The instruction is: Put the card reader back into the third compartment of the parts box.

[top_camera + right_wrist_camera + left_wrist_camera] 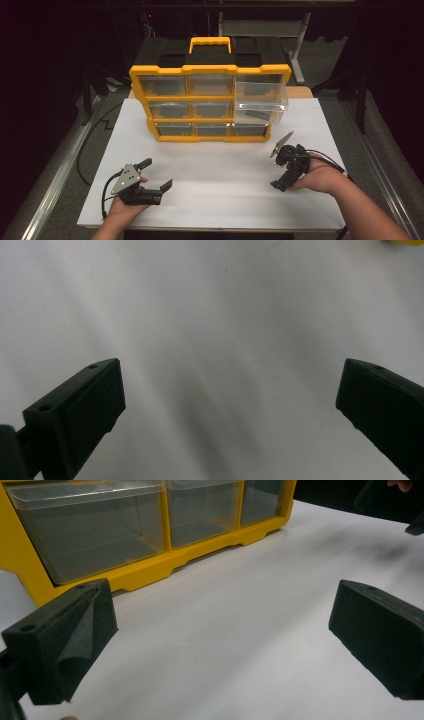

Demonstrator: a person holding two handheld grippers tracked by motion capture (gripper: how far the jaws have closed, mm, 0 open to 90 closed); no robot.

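High view: the yellow organizer [210, 102] stands at twelve o'clock on the white table [215, 200], its top-right clear drawer [261, 100] pulled out. The left gripper [156, 174] sits at seven o'clock, jaws spread; the right gripper [280, 182] sits at four o'clock.

Left gripper view: spread jaws face the organizer's bottom drawers [90, 530] at eleven o'clock.

Right gripper view: the jaws are wide apart over bare table.

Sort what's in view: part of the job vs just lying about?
Job:
- organizer, yellow frame, clear drawers
- pulled-out drawer, right column, a dark item inside
- left gripper, open, holding nothing
- right gripper, open, holding nothing

Lying about:
- table
- metal frame behind the organizer
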